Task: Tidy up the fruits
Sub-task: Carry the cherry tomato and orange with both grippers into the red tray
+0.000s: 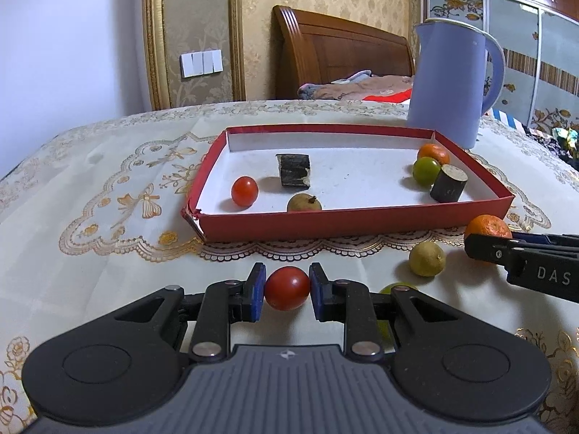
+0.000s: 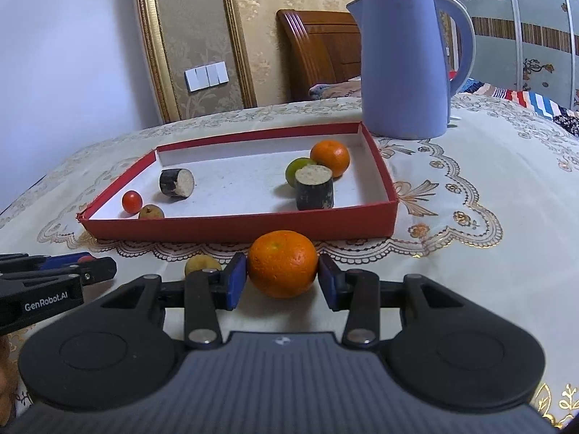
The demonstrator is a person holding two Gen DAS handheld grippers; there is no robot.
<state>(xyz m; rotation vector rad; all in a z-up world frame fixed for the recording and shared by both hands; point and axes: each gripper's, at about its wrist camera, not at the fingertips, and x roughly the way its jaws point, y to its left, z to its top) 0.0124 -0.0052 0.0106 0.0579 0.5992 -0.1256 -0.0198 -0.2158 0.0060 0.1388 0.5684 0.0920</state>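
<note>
Left wrist view is showing the left gripper (image 1: pixel 287 291) with its jaws clenching a red cherry tomato (image 1: pixel 287 288), blue pads pressing on both sides, just in front of the near wall of the red box (image 1: pixel 362 225) sitting on the lace-patterned tabletop (image 1: pixel 108 253). Inside the box, another cherry tomato (image 1: pixel 245 190) is sitting at the near left next to a brownish longan-looking fruit (image 1: pixel 304 203), with a dark sugarcane chunk (image 1: pixel 293 169) lying just behind them. Over at the right end of the box an orange (image 1: pixel 433 153), a green fruit (image 1: pixel 426 171) and a second dark cane chunk (image 1: pixel 448 183) standing upright are bunching up together, touching or nearly so. Outside the box on the right, a yellow-green lime (image 1: pixel 427 258) is sitting near the right gripper (image 1: pixel 485 244), and another green fruit (image 1: pixel 392 288) is peeking out behind the left gripper's finger. Right wrist view is showing the right gripper's jaws grasping a mandarin orange (image 2: pixel 282 263) snugly between the blue pads, close to the box's near wall, with a yellowish fruit (image 2: pixel 201 265) sitting just to its left. A big lavender kettle (image 2: pixel 405 65) is standing beyond the far right corner of the box.
</note>
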